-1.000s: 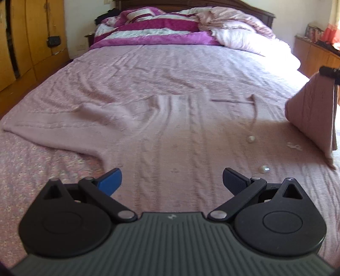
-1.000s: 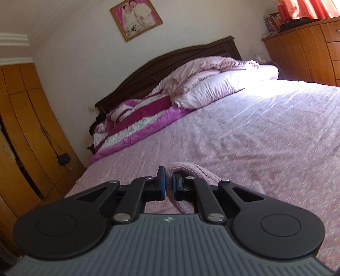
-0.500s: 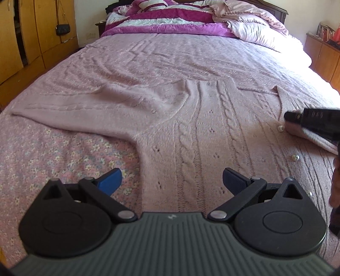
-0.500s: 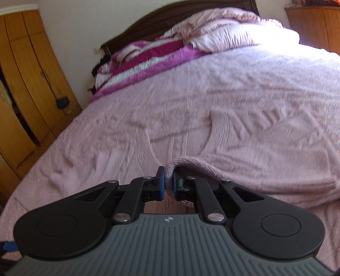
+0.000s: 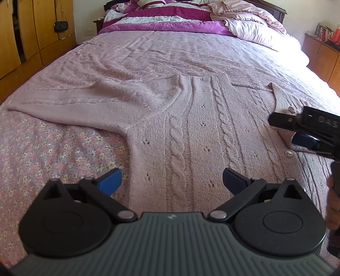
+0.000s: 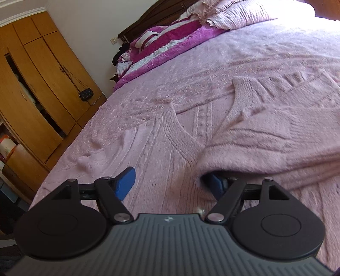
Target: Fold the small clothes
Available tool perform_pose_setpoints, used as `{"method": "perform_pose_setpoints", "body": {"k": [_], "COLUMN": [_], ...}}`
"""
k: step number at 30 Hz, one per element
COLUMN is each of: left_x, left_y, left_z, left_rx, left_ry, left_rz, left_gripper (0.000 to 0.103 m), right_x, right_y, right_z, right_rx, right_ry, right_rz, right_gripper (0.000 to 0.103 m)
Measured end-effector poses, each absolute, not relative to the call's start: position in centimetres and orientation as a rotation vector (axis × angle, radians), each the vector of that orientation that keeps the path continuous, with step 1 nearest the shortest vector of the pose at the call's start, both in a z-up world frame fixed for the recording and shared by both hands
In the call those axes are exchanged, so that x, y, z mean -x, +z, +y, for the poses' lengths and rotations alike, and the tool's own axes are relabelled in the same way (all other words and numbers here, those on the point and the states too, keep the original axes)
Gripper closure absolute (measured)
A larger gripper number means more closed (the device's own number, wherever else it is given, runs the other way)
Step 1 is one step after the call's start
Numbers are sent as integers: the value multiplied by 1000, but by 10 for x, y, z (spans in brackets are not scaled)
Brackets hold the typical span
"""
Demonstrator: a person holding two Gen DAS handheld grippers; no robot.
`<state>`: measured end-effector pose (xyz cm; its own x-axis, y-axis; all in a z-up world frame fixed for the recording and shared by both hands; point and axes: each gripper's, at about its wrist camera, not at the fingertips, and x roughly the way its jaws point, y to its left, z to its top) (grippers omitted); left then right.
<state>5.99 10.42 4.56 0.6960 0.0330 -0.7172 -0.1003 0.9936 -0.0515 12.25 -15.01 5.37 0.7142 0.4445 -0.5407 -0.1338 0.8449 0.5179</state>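
A pink cable-knit cardigan [image 5: 191, 131] lies spread flat on the bed [image 5: 63, 152], directly ahead of both grippers. No containers show except the wardrobe [image 6: 31, 95] far to the left of the right gripper; one door stands ajar, its contents too dim to tell, and a small black bag [image 6: 86, 94] hangs on another door.

The left gripper [image 5: 172, 180] hovers over the cardigan's lower body, jaws wide apart and nothing between them. One sleeve [image 5: 70, 102] stretches out ahead and to its left over the flowered sheet.

The right gripper [image 6: 167, 184] is low on the cardigan, its jaws opening. Its left pad [image 6: 126, 182] stands clear above the knit. Its right pad [image 6: 214, 185] is partly tucked under a folded-over flap [image 6: 276, 144], which drapes over that finger; the pads do not press on the cloth.

A pearl button [image 5: 289, 153] sits just beside the flap, ahead and to the right of the left gripper. Far ahead, a striped magenta quilt [image 5: 165, 19] and pillows [image 5: 255, 31] are heaped at the bedhead. A cabinet [image 5: 323, 57] stands far to the right.
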Motion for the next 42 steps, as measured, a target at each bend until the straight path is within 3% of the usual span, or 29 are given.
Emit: {"method": "perform_pose_setpoints", "body": {"k": [4,13,29,42], "left_x": [-60,-55,-62,-93], "left_y": [46,52,54,64], "left_z": [101,86,46,-37], "left_rx": [111,73,-20,-238], "left_ry": [84,55,-26,-205], "left_rz": [795,773,750,634], "left_gripper": [0,0,0,0], "right_x": [-102,-51,-15,-34], "right_y": [59,67,83,55], "right_z": [-159,-175,-249,-302], "right_rx": [-488,-363,-268,-368], "right_ry": [317,306,83,-111], "right_rz": [725,720,572,506], "right_gripper": [13,7,5,5]}}
